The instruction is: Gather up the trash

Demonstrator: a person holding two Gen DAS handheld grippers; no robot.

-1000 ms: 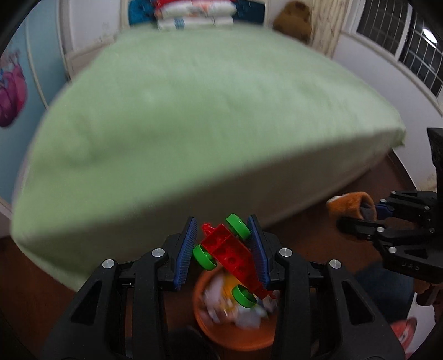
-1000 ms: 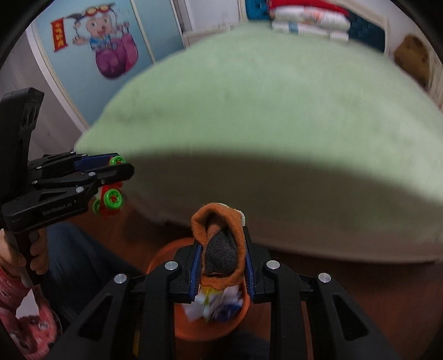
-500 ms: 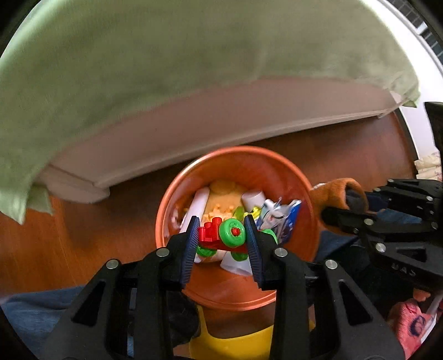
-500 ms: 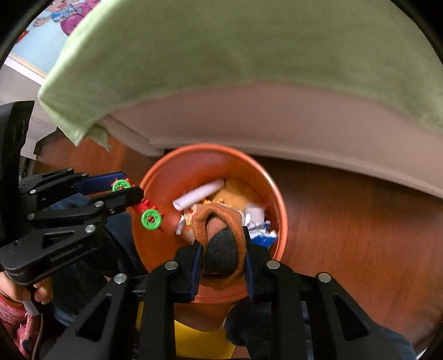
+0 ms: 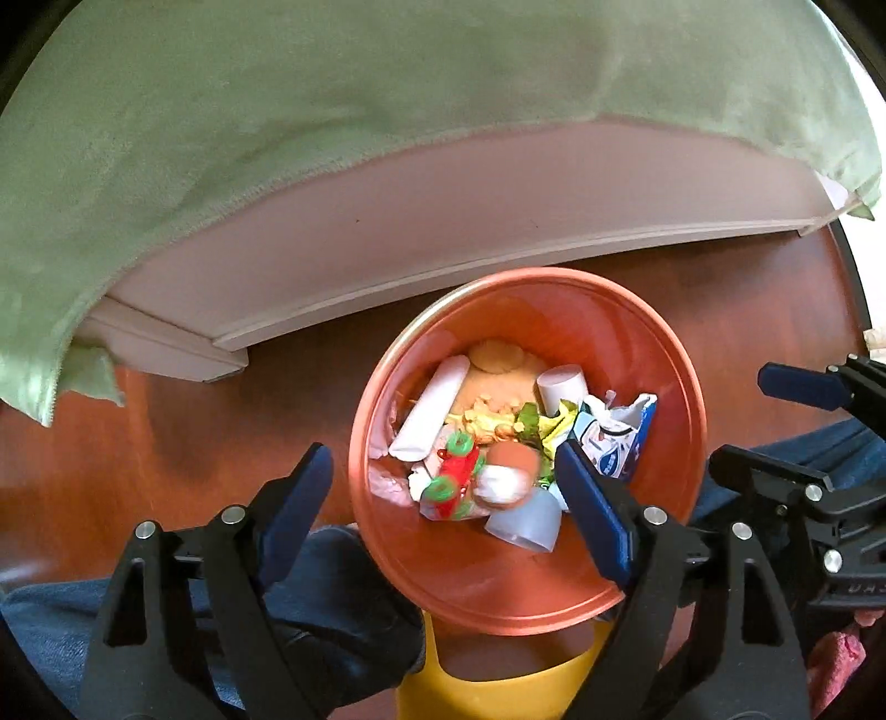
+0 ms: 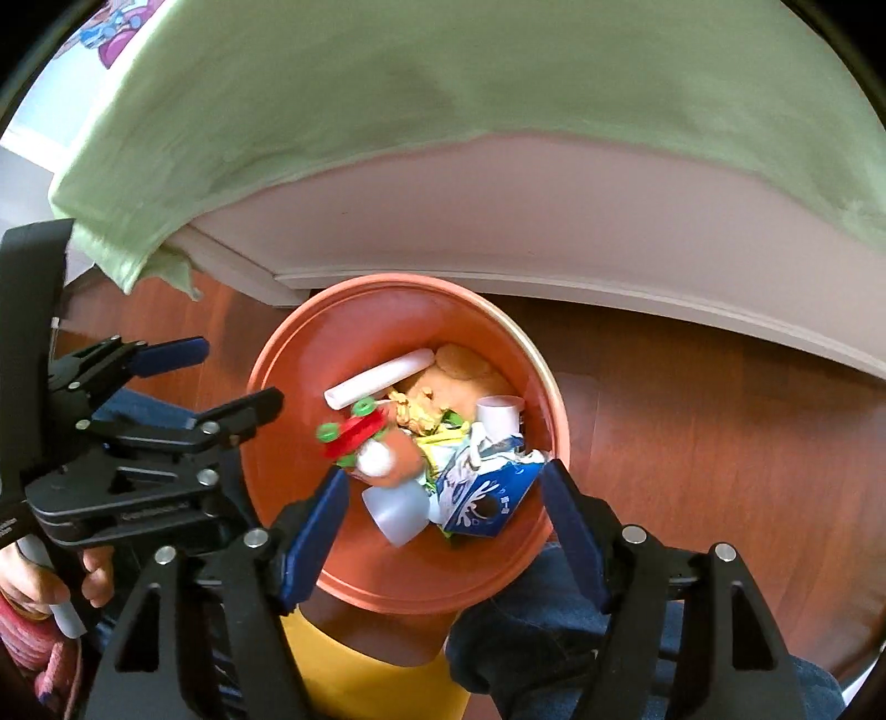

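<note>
Toy car [image 5: 455,479], sock [image 5: 506,475] in bin [image 5: 653,354] — below both opening grippers

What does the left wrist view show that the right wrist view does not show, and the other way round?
Only the left wrist view shows the right gripper from the side, at the right edge.

Only the right wrist view shows the left gripper from the side, the bare hand that holds it, and a cartoon picture on the wall.

Both show the orange bin, and inside it the red toy with green wheels, the orange sock, the blue and white carton, the white tube, also the green bedcover. Both grippers' jaws are opening and empty.
</note>
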